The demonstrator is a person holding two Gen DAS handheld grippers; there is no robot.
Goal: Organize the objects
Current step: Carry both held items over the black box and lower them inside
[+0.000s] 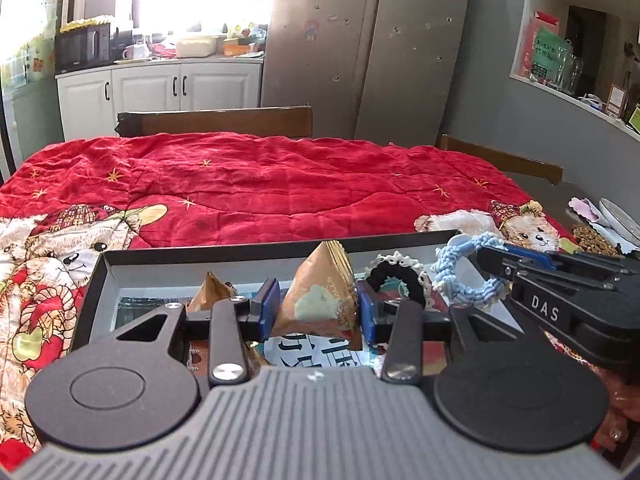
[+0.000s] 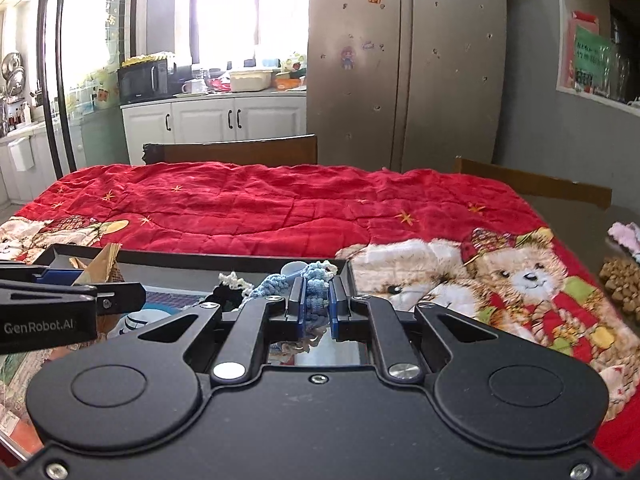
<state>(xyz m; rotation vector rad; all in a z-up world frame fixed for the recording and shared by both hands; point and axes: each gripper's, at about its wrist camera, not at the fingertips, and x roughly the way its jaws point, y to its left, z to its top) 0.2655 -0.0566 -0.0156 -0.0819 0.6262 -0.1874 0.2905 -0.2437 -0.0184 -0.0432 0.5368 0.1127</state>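
Note:
A dark tray (image 1: 100, 276) sits on the red bear cloth at the near edge. My left gripper (image 1: 318, 308) is shut on a tan triangular snack packet (image 1: 320, 300) and holds it over the tray. My right gripper (image 2: 317, 306) is shut on a light blue rope ring (image 2: 314, 300) over the tray's right end; the ring also shows in the left wrist view (image 1: 464, 280). A black scrunchie with a lace edge (image 1: 396, 280) and a second tan packet (image 1: 210, 290) lie in the tray.
The red cloth (image 2: 280, 208) covers the table beyond the tray (image 2: 348, 276). Two wooden chair backs (image 1: 216, 120) stand at the far side. A brown beaded item (image 2: 622, 284) and a pink item (image 2: 626, 234) lie at the right edge. A fridge stands behind.

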